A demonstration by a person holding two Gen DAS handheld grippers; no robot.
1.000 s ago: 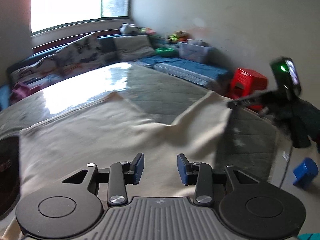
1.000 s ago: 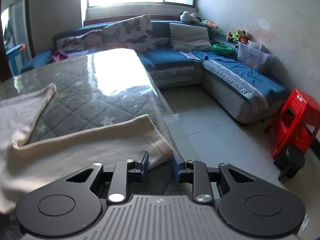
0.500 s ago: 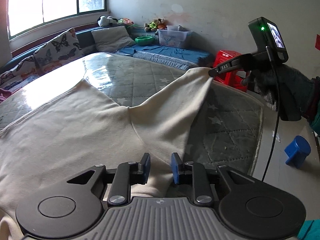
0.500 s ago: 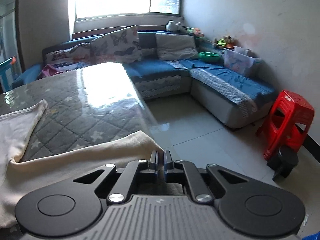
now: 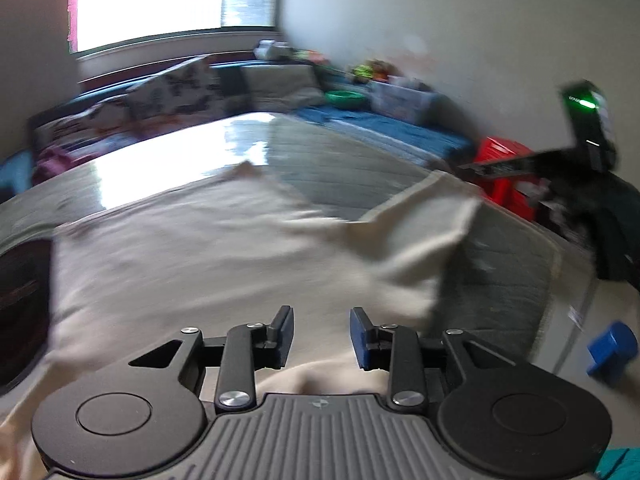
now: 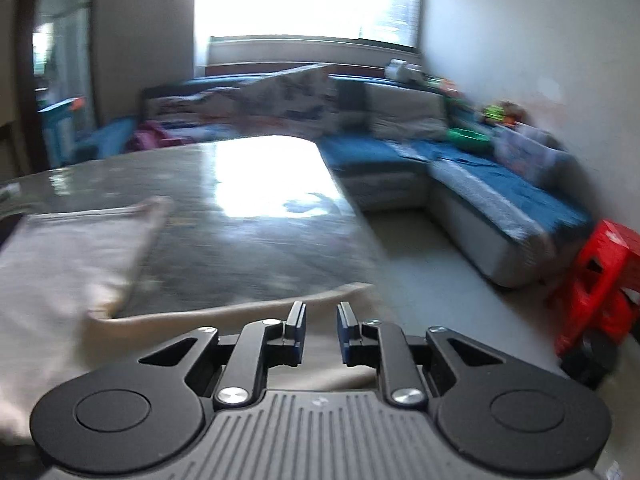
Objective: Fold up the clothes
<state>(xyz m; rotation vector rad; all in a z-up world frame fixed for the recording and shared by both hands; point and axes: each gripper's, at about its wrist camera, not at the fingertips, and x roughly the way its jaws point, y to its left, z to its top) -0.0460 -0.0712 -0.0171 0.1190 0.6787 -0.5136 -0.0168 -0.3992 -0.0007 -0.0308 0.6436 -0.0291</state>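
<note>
The cream garment (image 5: 192, 264) lies spread, barely folded, over the grey quilted table (image 5: 344, 168), one flap lifted at its right edge. The left gripper (image 5: 322, 334) hovers above the near hem, jaws just reopened and spread, nothing between them. The right gripper (image 6: 321, 330), jaws also just parting to a narrow gap, holds no cloth; folding has hardly begun.

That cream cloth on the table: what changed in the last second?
Both grippers pinched shut, then their jaws have just been opening: the left gripper and right gripper now stand apart above the cream cloth. The lifted corner has dropped. The table is unchanged.
</note>
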